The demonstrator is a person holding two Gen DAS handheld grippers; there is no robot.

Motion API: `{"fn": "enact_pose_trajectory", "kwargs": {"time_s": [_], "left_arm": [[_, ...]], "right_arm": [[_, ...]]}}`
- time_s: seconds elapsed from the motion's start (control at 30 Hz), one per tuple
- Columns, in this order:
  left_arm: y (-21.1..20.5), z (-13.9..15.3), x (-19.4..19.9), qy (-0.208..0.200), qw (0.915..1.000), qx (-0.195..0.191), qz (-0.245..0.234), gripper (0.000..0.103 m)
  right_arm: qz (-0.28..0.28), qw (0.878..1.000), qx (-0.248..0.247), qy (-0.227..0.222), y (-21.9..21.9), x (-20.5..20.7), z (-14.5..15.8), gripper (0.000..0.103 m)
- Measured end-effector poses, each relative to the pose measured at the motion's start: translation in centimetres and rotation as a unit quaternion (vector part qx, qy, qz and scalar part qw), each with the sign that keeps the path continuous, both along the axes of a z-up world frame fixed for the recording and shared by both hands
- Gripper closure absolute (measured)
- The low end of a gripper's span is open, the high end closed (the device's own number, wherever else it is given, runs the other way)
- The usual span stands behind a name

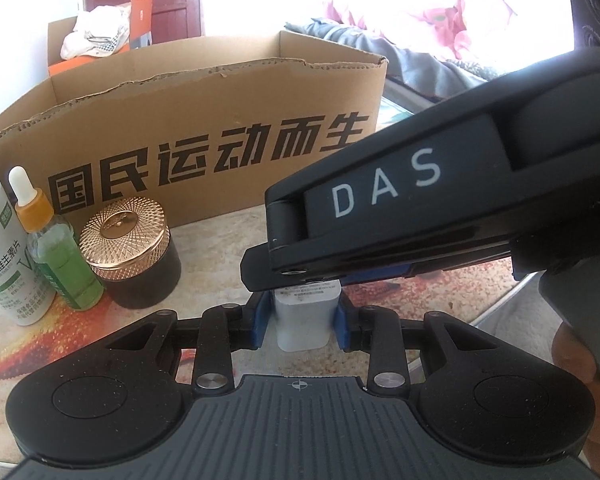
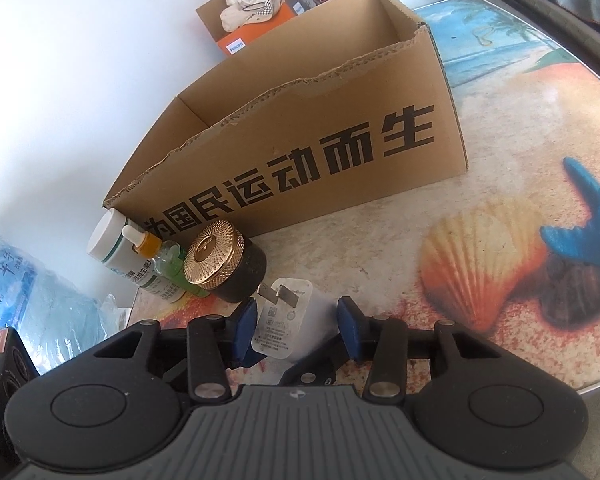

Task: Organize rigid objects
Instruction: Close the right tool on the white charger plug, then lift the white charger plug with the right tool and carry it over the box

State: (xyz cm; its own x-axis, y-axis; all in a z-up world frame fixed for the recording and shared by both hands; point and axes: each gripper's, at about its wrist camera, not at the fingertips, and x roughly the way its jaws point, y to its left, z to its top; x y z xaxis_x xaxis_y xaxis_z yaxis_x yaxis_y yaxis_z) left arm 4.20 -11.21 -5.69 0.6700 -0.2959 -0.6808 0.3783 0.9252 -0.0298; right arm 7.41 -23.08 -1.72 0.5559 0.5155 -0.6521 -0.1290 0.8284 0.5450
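A white charger plug stands between the blue pads of my left gripper, which is shut on it. My right gripper is open around the same charger, whose metal prongs point toward the jar; its left pad touches the charger, the right pad stands apart. In the left wrist view the right gripper's black body hangs over the charger. A dark jar with a gold lid, a green dropper bottle and a white bottle stand at the left in front of the open cardboard box.
The table has a beach-print cover with a shell and a starfish. A smaller box with a cloth and an orange package stands behind the big box. A water bag lies off the table's left edge.
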Motion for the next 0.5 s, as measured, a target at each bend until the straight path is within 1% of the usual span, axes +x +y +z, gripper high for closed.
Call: {"fn": "enact_pose_trajectory", "kwargs": {"time_s": [0.27, 0.5], "left_arm": [[-0.15, -0.14, -0.25, 0.0, 1.0, 0.001, 0.002, 0.072], [0.35, 0.51, -0.6, -0.001, 1.0, -0.001, 0.006, 0.072]], "right_arm": [[-0.003, 1.0, -0.001, -0.004, 0.03, -0.2, 0.11, 0.057], [-0.002, 1.0, 0.001, -0.009, 0.08, -0.45, 0.45, 0.057]]}}
